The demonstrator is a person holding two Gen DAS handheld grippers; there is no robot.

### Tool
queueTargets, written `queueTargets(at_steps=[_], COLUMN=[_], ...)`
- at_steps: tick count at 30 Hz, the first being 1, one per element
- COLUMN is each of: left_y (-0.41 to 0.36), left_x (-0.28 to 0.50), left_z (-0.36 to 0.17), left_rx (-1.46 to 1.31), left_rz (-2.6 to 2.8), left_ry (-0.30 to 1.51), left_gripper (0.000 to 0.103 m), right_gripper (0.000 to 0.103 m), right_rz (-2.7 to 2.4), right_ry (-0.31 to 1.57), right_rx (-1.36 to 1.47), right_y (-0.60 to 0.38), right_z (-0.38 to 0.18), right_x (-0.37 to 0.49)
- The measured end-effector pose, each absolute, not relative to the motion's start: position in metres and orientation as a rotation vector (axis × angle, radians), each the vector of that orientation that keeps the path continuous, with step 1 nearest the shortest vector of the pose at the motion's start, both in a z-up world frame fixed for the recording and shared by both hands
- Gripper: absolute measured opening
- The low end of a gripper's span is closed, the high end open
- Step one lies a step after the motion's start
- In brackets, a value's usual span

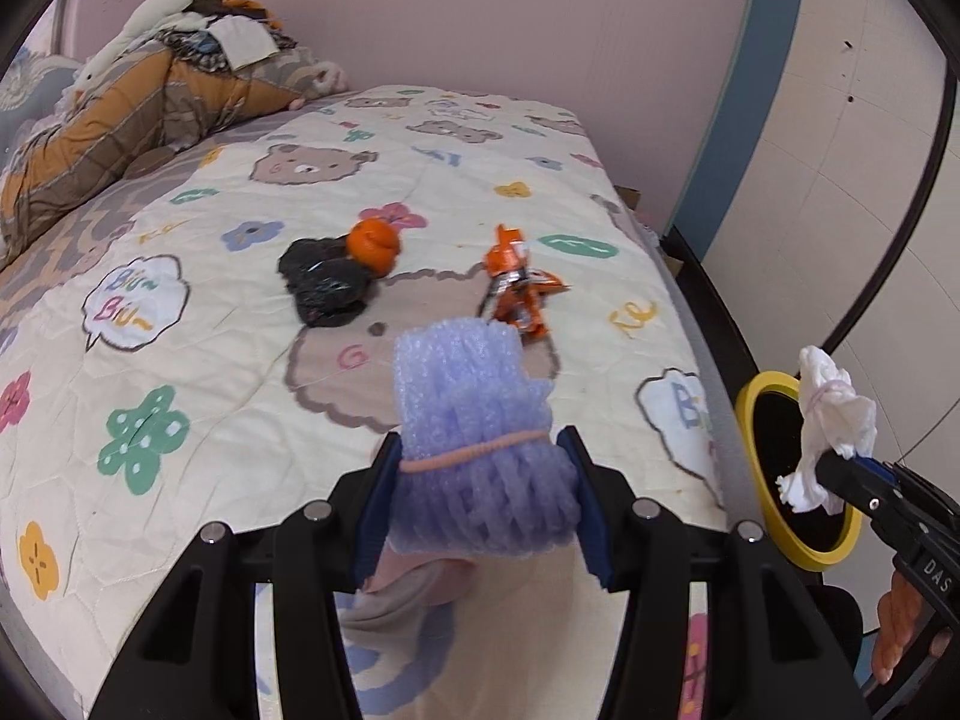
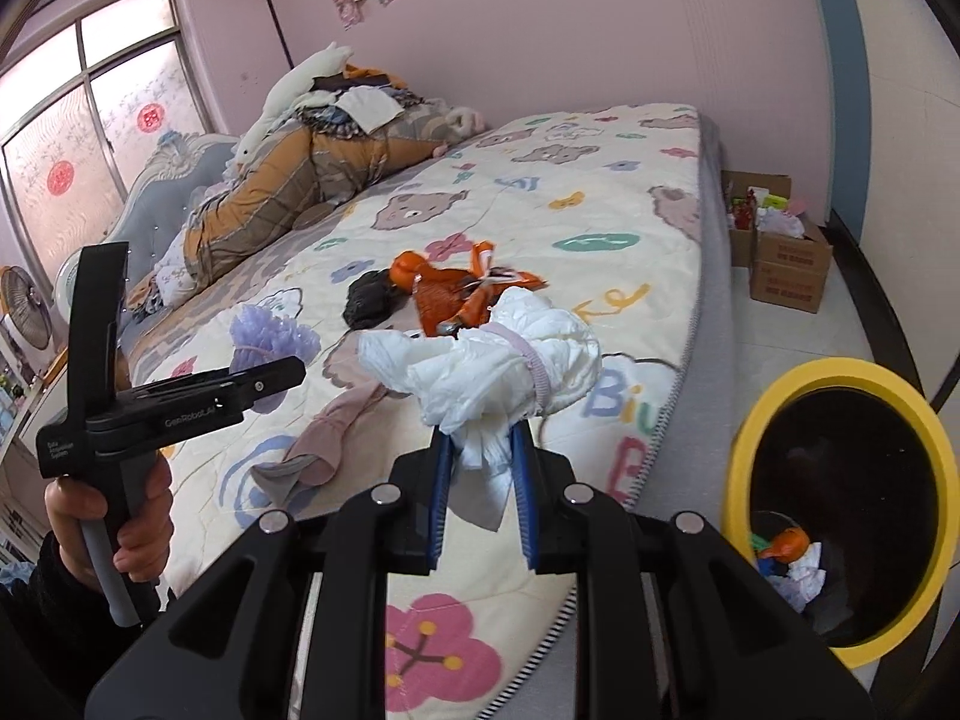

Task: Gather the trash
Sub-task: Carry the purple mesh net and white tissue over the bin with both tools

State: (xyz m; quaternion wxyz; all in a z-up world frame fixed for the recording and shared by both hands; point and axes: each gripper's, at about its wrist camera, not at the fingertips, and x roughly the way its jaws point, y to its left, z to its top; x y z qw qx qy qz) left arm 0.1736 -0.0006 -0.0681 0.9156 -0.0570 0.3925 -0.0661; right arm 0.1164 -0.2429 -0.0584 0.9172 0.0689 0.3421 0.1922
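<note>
My left gripper point(image 1: 480, 474) is shut on a purple foam net bundle point(image 1: 474, 420) tied with a pink band, held above the bed; the bundle also shows in the right wrist view point(image 2: 270, 330). My right gripper point(image 2: 480, 450) is shut on a white tissue bundle point(image 2: 498, 360) tied with a band, near the bed's edge; it also shows in the left wrist view point(image 1: 831, 420) over the bin. A yellow-rimmed black trash bin point(image 2: 840, 510) stands on the floor beside the bed, with trash inside. On the bed lie an orange wrapper point(image 1: 519, 282), an orange peel point(image 1: 373, 245) and a black bag point(image 1: 327, 288).
The bed has a cartoon bear quilt point(image 1: 180, 330). A folded brown quilt and pillows point(image 1: 120, 114) lie at the head. A pink sock point(image 2: 336, 438) lies near the bed's front edge. Cardboard boxes point(image 2: 780, 264) stand on the floor by the wall.
</note>
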Motion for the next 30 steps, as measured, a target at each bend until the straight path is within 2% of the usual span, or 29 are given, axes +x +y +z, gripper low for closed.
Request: queueTargets(at_steps=[18,30], left_y=[-0.129,-0.206], left_x=[0.199,0.225], left_z=[-0.041,-0.066], left_rx=[0.006,0.039], left_rz=[-0.368,-0.473], left_ry=[0.802,0.863], left_gripper=[0.049,0.050], right_gripper=[0.019,0.019], right_rz=[0.208,0.082], right_ry=[0.673,0.672], right_rx=[0.191,0.251], right_y=[-0.349,-0.418], right_z=[-0.039,-0.047], right_x=[0.113,0.113])
